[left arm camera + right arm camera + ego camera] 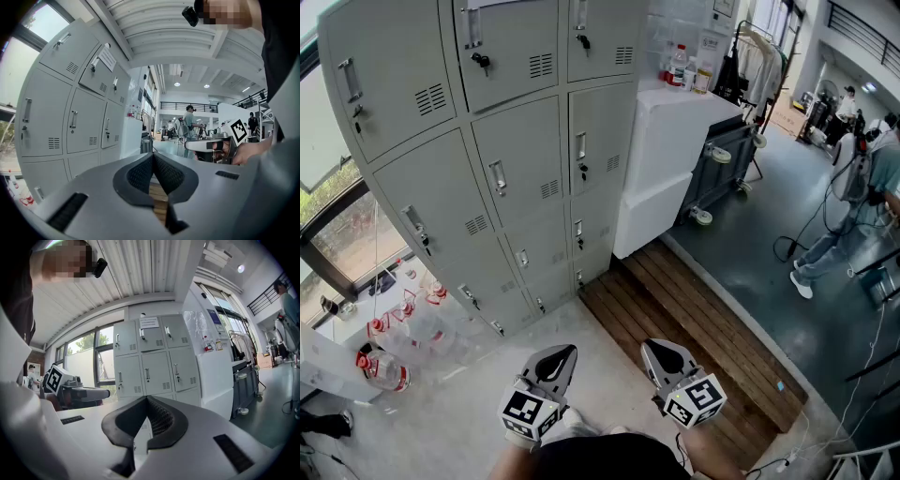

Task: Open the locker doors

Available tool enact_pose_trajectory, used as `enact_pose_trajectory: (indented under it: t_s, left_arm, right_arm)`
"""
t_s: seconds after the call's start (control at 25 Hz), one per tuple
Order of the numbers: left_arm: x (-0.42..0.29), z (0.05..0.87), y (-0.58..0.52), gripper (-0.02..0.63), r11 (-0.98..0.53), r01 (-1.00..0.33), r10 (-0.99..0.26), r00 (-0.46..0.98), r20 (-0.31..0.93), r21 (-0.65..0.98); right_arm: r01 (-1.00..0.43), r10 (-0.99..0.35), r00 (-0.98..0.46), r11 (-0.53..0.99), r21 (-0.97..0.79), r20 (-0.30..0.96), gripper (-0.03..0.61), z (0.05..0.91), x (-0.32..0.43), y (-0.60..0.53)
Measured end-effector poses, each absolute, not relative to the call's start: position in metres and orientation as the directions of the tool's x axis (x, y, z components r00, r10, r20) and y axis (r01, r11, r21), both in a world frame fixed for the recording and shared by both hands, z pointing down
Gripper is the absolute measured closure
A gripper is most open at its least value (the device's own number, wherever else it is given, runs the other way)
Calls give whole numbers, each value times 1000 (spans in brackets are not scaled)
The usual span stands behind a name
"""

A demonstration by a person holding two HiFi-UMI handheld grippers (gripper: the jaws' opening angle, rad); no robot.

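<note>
A bank of grey lockers (516, 159) stands in front of me, every door closed, each with a handle and a vent. Some way short of them, low in the head view, I hold both grippers side by side. My left gripper (555, 361) is shut with nothing between its pads. My right gripper (667, 359) is shut and empty as well. In the left gripper view the jaws (153, 155) meet at their tips, with the lockers (70, 117) off to the left. The right gripper view shows its jaws (146, 398) closed, pointing at the lockers (154, 357).
A white cabinet (670, 159) stands right of the lockers with bottles (680, 67) on top, and a dark wheeled cart (727, 164) beyond it. Wooden slats (694, 328) cover the floor ahead on the right. Plastic bottles (394, 347) lie at the left. A person (853, 216) stands far right.
</note>
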State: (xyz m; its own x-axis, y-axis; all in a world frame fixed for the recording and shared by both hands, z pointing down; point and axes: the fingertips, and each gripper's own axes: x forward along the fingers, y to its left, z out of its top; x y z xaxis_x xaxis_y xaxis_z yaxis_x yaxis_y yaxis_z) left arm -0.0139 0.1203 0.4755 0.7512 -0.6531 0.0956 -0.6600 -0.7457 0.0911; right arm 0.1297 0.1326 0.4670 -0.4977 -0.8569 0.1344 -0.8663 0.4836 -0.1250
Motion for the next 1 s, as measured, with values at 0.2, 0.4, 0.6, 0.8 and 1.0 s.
enact_pose_trajectory:
  t_s: [0.2, 0.4, 0.6, 0.8, 1.0]
  left_arm:
    - [-37, 475, 97, 597, -743, -659, -654, 752, 81, 112]
    - [-65, 479, 71, 597, -741, -661, -657, 750, 75, 119]
    - [-94, 480, 45, 597, -735, -668, -666, 744, 60, 117]
    - [-111, 489, 23, 596, -706, -700, -696, 714, 80, 109]
    - [-118, 499, -10, 595, -669, -737, -730, 676, 100, 101]
  right_arm:
    - [-868, -859, -495, 482, -116, 134, 552, 468, 107, 110]
    - [-860, -855, -507, 493, -130, 110, 552, 470, 81, 85]
    - [-859, -855, -507, 491, -147, 109, 552, 476, 60, 57]
    - [-854, -852, -511, 487, -180, 117, 552, 484, 50, 28]
    - [-823, -820, -561, 537, -184, 114, 552, 489, 43, -17]
